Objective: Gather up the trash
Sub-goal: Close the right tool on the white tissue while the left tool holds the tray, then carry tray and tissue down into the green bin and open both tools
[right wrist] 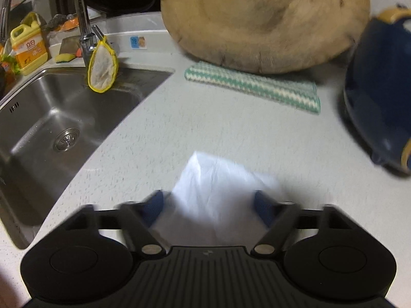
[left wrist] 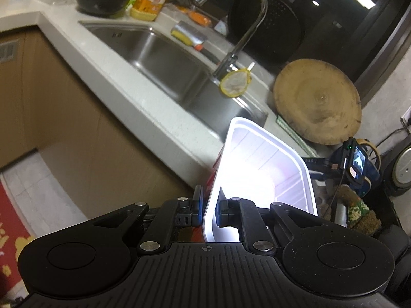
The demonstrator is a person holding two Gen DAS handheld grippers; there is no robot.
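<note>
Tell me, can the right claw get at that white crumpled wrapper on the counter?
Probably yes. The white wrapper lies on the bare counter between the right claw's spread fingers, with nothing over it. The picture is blurred, so contact is unclear. The green cloth and blue pot sit well clear.

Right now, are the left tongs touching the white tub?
Touching. The left wrist view shows the left tongs pinched shut on the white tub's near wall, one blue pad pressed against each side with no gap.
</note>
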